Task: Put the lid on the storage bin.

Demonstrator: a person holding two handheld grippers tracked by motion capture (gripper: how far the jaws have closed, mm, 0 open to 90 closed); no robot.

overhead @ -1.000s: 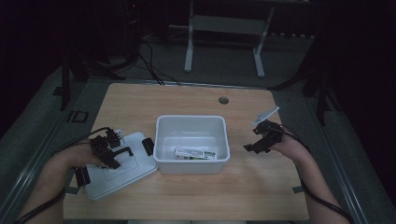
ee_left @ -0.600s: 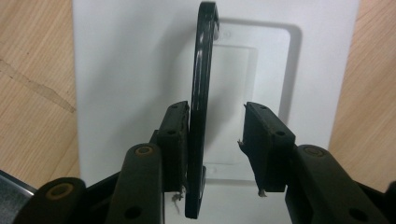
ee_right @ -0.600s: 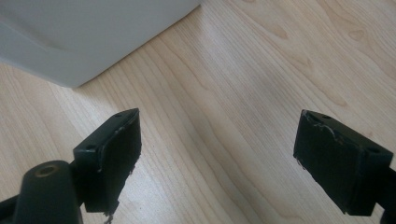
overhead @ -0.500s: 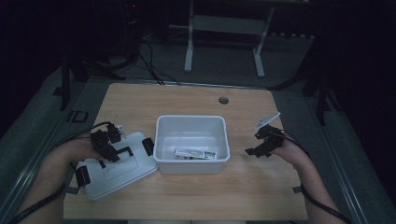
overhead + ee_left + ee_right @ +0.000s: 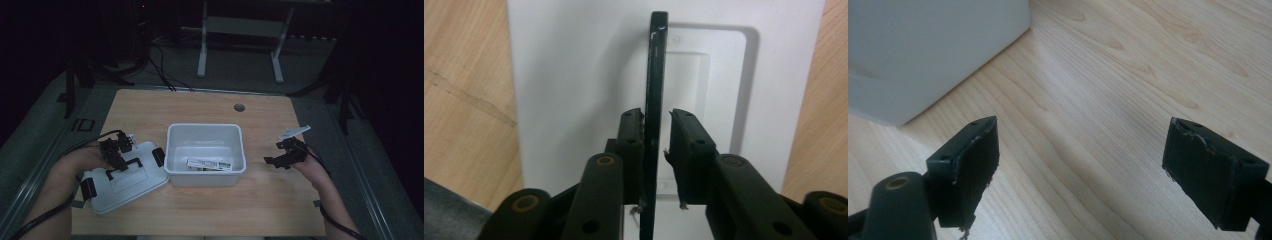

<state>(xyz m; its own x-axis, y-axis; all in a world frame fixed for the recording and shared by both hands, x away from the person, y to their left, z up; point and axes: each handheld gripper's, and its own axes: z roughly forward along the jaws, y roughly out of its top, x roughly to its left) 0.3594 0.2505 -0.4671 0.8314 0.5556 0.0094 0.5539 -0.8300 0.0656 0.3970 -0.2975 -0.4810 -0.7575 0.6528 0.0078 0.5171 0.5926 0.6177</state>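
Left gripper (image 5: 656, 135) jaws just closing around lid (image 5: 125, 177) handle (image 5: 655, 90), small gap remained; right gripper (image 5: 1080, 170) wide, empty, above table (image 5: 1128, 75).

High view is dim, the room beyond the table (image 5: 210, 107) nearly black (grainy too). Both gripper views are brightly lit; the near jaws go soft, the white lid (image 5: 574, 75) glares slightly, and shadows fall soft.
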